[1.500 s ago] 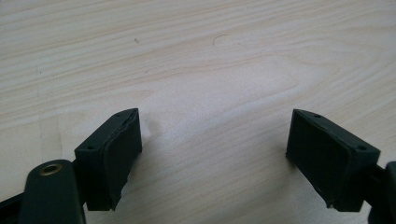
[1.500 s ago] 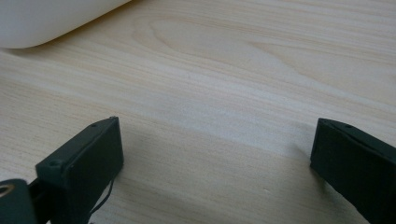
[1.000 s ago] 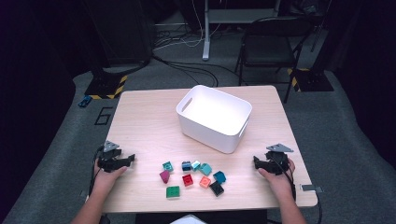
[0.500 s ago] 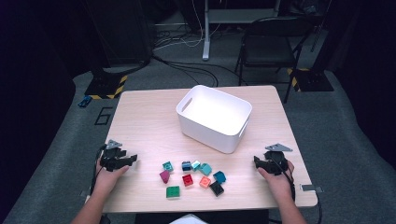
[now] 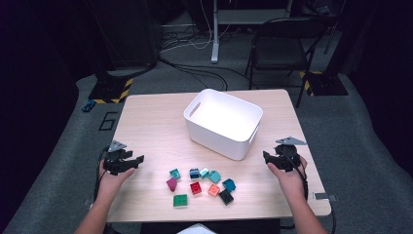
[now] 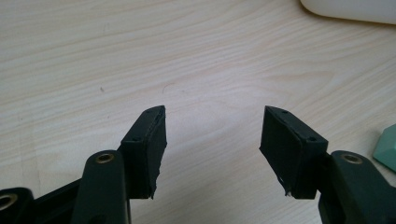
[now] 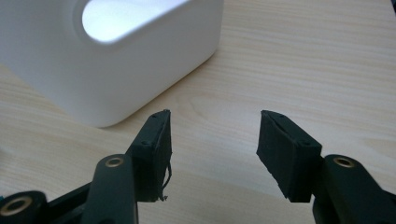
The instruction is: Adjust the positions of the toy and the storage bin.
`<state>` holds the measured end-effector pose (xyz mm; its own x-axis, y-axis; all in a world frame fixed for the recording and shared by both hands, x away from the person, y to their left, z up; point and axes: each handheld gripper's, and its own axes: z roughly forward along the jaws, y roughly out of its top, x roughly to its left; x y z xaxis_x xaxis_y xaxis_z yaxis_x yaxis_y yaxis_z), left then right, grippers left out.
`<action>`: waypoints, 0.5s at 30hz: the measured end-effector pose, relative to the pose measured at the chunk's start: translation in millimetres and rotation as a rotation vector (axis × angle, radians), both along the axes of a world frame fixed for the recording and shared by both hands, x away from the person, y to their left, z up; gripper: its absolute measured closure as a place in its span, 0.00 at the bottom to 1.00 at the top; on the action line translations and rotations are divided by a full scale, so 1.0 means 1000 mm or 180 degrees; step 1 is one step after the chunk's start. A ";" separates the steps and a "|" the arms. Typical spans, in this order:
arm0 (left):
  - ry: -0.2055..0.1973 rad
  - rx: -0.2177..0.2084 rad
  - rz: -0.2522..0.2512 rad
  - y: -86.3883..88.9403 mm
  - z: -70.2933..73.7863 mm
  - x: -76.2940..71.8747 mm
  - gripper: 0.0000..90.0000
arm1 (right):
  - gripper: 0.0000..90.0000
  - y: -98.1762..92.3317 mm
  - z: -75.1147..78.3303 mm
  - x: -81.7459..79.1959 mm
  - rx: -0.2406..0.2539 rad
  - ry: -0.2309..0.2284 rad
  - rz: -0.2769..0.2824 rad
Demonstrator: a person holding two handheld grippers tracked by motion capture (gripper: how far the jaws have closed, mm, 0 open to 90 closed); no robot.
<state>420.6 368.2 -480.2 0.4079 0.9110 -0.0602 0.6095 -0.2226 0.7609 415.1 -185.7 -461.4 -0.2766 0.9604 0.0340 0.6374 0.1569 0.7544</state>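
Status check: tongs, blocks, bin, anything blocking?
Left tongs and right tongs open, empty, jaws just been closing. Blocks loose on table between them, untouched. White bin behind the blocks. Nothing in the way.

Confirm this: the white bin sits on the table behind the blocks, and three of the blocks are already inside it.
Not quite. The white bin does sit on the table behind the blocks, but the high view shows its inside empty; all the blocks lie on the table in front of it.
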 end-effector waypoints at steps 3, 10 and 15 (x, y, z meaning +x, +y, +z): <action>-0.0016 -0.0007 -0.0025 -0.004 -0.001 -0.002 0.45 | 0.49 0.002 0.006 0.007 0.0000 0.0056 -0.0035; 0.0071 0.0065 -0.0138 -0.008 -0.010 -0.009 0.46 | 0.50 0.009 0.031 0.017 0.0145 0.0049 -0.0034; 0.0064 0.0033 -0.0107 -0.003 -0.011 -0.011 0.46 | 0.50 0.014 0.048 0.023 0.0169 -0.0043 -0.0016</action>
<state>409.6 365.2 -491.0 0.4371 0.8975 -0.0592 0.6166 -0.2511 0.7462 437.9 -171.4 -413.2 -0.2725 0.9587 0.0813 0.6278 0.1131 0.7701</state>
